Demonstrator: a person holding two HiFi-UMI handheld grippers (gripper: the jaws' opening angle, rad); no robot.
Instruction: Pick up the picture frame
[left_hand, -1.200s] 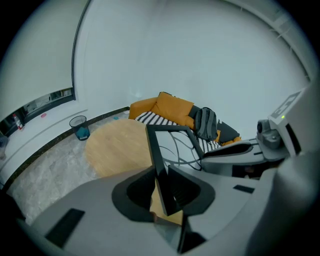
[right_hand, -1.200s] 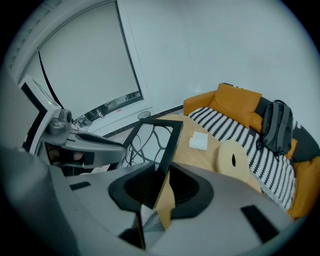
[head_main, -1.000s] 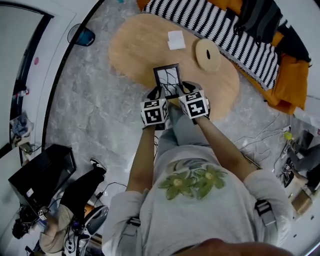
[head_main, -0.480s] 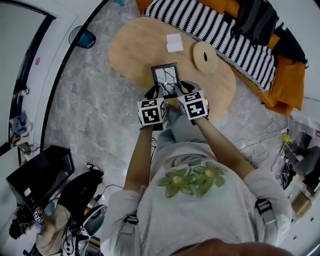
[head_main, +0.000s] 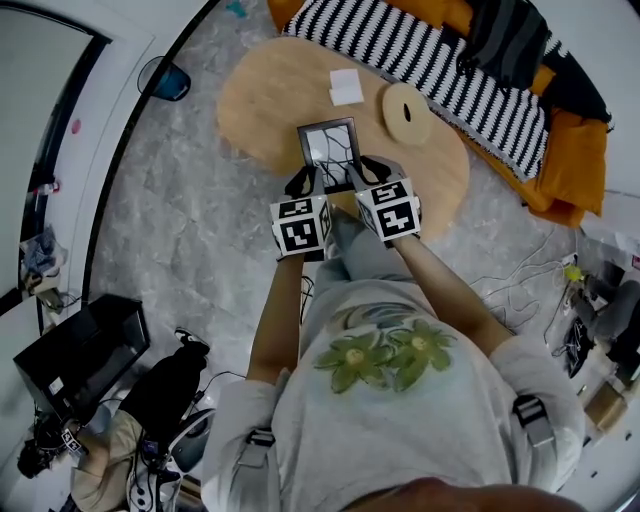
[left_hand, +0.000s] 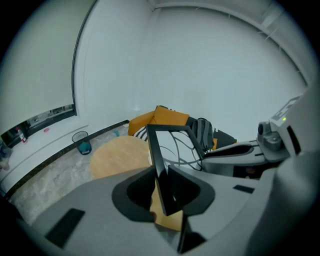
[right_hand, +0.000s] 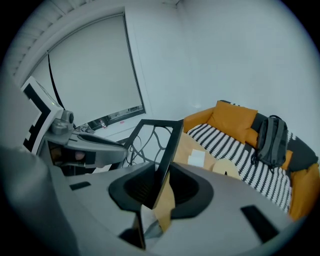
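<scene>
Left tongs (head_main: 305, 184) clamp the picture frame (head_main: 330, 152) at its 7 o'clock corner, right tongs (head_main: 368, 176) at 5 o'clock. Frame over tabletop (head_main: 265, 100), long axis 12-to-6, hands equally near.

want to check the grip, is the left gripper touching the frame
Touching. In the left gripper view, the left gripper has the frame pinched between its jaws, both pressed on its edge with no gap.

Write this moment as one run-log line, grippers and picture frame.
left gripper: shut on picture frame, left edge | right gripper: shut on right edge | picture frame: over wooden table
</scene>
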